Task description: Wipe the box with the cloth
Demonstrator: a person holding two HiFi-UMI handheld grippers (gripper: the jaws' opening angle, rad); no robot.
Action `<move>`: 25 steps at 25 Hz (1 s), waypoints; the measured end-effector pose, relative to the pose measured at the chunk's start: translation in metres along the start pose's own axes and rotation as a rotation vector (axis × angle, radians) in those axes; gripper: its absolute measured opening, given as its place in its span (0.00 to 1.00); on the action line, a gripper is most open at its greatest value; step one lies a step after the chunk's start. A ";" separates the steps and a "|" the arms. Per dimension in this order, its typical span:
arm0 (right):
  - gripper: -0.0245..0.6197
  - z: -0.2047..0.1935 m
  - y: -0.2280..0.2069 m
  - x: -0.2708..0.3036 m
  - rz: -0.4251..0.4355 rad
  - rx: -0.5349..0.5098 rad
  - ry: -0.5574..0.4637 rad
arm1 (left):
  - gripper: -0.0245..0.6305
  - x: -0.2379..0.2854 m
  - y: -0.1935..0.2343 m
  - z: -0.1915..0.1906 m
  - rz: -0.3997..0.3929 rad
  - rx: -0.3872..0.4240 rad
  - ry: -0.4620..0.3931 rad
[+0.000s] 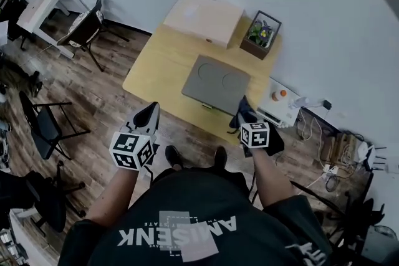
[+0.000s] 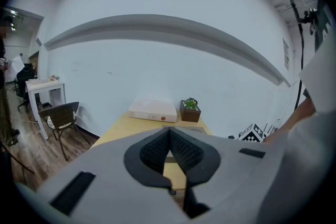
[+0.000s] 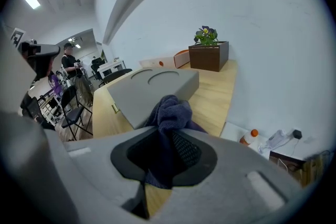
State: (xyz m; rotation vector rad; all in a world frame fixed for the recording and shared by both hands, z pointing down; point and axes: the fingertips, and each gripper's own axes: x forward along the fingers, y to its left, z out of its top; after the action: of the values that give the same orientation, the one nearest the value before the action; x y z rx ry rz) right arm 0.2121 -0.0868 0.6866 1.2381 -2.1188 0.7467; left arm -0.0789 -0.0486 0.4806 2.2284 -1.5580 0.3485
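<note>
Dark-blue cloth (image 3: pixel 170 110) sat clamped in your right gripper (image 3: pixel 167 131), your left gripper (image 2: pixel 169 134) pinched together on nothing, so you'd best have pressed the wad flat onto the grey box (image 1: pixel 217 84) lying just ahead on the table (image 1: pixel 153 65).

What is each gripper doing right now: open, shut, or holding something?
Left gripper: shut, nothing between the jaws.
Right gripper: shut on the dark blue cloth.

White wall (image 1: pixel 324 3), wood floor (image 1: pixel 93 96), chairs (image 1: pixel 47 128).
</note>
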 end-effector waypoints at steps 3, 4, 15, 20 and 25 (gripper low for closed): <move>0.14 -0.009 0.012 -0.005 0.017 -0.013 0.013 | 0.04 0.005 0.001 -0.001 -0.023 -0.006 0.004; 0.14 -0.012 0.015 -0.007 0.024 -0.028 0.016 | 0.04 0.006 0.000 -0.002 -0.035 -0.007 0.004; 0.14 -0.032 0.036 -0.021 -0.019 -0.014 0.035 | 0.04 0.021 -0.003 0.003 -0.124 0.025 0.007; 0.14 -0.032 0.036 -0.038 -0.048 -0.001 0.022 | 0.04 0.031 0.003 0.008 -0.141 0.019 0.001; 0.14 -0.011 0.066 -0.057 -0.016 -0.012 -0.053 | 0.04 0.030 0.021 0.007 -0.151 0.028 0.009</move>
State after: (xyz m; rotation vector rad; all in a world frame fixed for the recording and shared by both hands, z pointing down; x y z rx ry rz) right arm 0.1788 -0.0189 0.6420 1.2801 -2.1503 0.7006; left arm -0.0881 -0.0830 0.4901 2.3453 -1.3779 0.3382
